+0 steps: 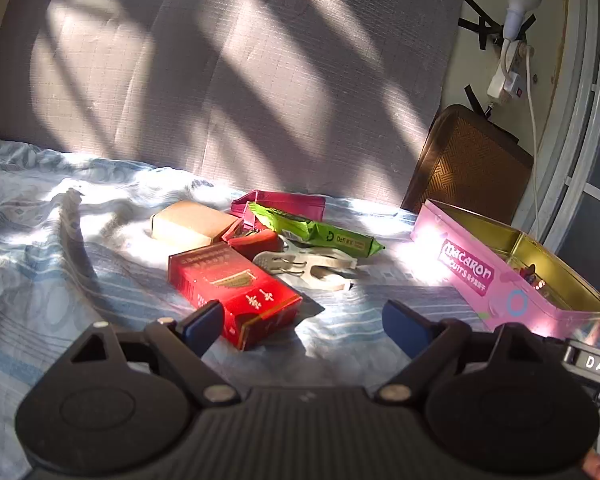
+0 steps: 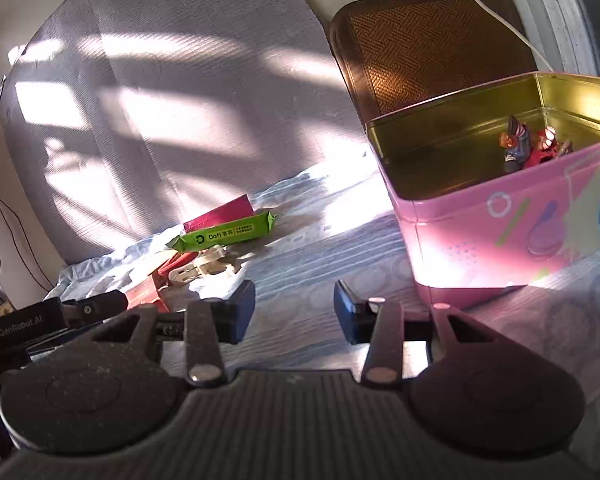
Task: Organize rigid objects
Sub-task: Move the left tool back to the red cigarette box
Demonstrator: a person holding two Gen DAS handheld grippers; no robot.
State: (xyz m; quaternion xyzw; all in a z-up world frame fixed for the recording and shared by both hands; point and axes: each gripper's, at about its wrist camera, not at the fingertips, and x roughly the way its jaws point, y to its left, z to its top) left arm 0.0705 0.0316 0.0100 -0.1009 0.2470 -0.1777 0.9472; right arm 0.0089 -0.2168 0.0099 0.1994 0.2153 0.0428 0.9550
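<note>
Our left gripper (image 1: 302, 326) gapes wide and empty beside the red box (image 1: 236, 286), ready to carry it rightward into the pink tin (image 1: 512, 276); our right gripper (image 2: 295, 312) waits half-open, empty, near that tin.

Pink tin (image 2: 500, 236) cut off by right frame edge in right wrist view. Small figures (image 2: 530, 146) inside too small to identify. Red box (image 2: 144, 290), lower left, mostly hidden behind other gripper. Fingertip (image 1: 596, 466) clipped at left view's lower right corner.
</note>
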